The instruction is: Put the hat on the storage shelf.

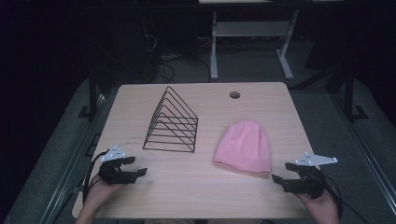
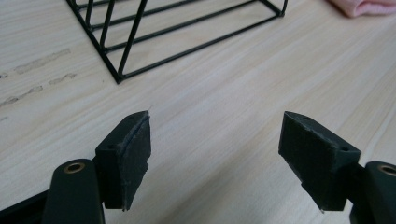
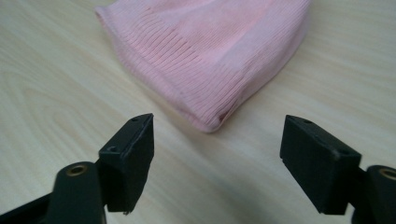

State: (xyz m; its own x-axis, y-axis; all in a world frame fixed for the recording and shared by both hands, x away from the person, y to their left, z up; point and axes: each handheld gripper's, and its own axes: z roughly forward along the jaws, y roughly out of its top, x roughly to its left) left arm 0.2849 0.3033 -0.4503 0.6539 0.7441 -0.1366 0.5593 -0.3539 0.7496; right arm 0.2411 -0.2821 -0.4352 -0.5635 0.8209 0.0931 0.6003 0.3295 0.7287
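Observation:
A pink knitted beanie [image 1: 244, 147] lies flat on the wooden table [image 1: 201, 186], right of centre. Left of it stands a black wire rack [image 1: 171, 122], shaped like a triangular prism. My left gripper [image 1: 137, 166] rests open near the table's front left corner, pointing right toward the rack's near corner [image 2: 116, 77], with nothing between its jaws. My right gripper [image 1: 283, 171] is open at the front right, just right of the beanie's ribbed brim. In the right gripper view [image 3: 217, 154] the beanie's brim corner [image 3: 210, 123] lies a little ahead of the jaws, untouched.
A round cable hole [image 1: 235, 95] sits near the table's far edge. Beyond the table stand the white legs of another desk [image 1: 214, 46] and cables on a dark floor. Bare wood lies between the grippers along the front.

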